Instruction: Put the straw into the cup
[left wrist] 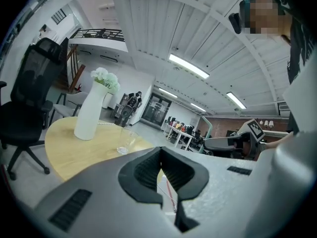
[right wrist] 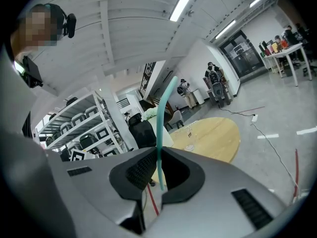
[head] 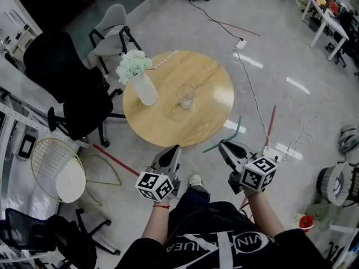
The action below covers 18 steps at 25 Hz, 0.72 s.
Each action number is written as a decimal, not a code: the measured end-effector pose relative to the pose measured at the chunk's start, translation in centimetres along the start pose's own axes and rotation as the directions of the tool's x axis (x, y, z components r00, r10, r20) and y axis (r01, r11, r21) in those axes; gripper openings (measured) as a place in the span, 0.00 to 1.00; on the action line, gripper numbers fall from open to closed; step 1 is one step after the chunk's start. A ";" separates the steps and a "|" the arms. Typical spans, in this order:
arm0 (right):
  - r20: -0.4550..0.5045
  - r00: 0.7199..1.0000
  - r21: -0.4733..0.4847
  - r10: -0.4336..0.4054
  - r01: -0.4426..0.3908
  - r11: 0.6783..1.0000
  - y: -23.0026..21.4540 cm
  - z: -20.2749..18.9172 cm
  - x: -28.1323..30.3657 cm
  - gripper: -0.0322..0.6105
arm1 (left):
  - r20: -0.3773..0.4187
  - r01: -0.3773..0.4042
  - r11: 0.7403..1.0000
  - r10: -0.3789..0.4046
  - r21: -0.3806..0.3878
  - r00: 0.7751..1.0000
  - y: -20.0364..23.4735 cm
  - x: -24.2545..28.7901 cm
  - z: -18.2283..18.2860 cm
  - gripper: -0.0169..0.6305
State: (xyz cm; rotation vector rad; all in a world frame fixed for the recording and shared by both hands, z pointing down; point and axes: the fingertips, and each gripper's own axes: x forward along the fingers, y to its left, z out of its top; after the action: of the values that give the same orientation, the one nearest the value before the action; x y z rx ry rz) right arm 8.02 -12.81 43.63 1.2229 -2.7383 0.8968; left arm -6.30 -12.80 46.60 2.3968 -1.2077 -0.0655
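My right tongs (head: 223, 144) are clamped on the green straw (head: 231, 135). The right gripper view shows it pinched between the pads and rising past them to a bend. My left tongs (head: 175, 148) are pressed together with nothing between them.

Both tongs hang off the tabletop (head: 213, 108), on my side of the cup (head: 185, 96) and well apart from it. The cup stands upright and open near the middle of the wood. The vase (head: 145, 86) is just to the cup's left, and a second straw (head: 166, 59) lies beyond the cup at the far edge.

The step, as I read it, is carrying the straw to the cup and feeding it in. I would bring the right tongs over the cup from my side or from its right, well away from the vase. Then I would turn the wrist until one free end points straight down at the mouth.

The cup looks like thin clear glass and probably light, so a sideways knock on the rim could tip or slide it. I would come down vertically, aiming for the centre of the opening. Its rim is hard to see from above, so I would check it in the right gripper view.

I would open the tongs only once the tip is well below the rim, so that the straw leans on the wall rather than springing out. The left tongs could steady the cup on its left if needed.
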 end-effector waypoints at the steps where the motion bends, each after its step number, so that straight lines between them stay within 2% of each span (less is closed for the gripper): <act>1: 0.000 1.000 -0.003 -0.001 0.001 1.000 -0.3 0.2 0.4 0.10 | 0.001 0.005 1.000 -0.005 0.001 1.000 0.3 0.5 0.2 0.04; 10: 0.018 1.000 -0.009 0.003 -0.003 1.000 -2.0 2.2 5.1 0.10 | 0.007 0.008 1.000 -0.008 0.017 1.000 4.3 2.6 2.1 0.04; 18: 0.055 0.998 0.023 0.007 -0.008 1.000 -3.3 3.9 8.7 0.10 | -0.018 0.005 1.000 -0.005 0.007 1.000 7.1 3.8 1.8 0.04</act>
State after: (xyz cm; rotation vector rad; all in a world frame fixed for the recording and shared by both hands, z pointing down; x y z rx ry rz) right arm 5.14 -22.45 44.05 1.2609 -2.7842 0.9111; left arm -9.70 -20.08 48.50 2.4015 -1.1961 -0.0415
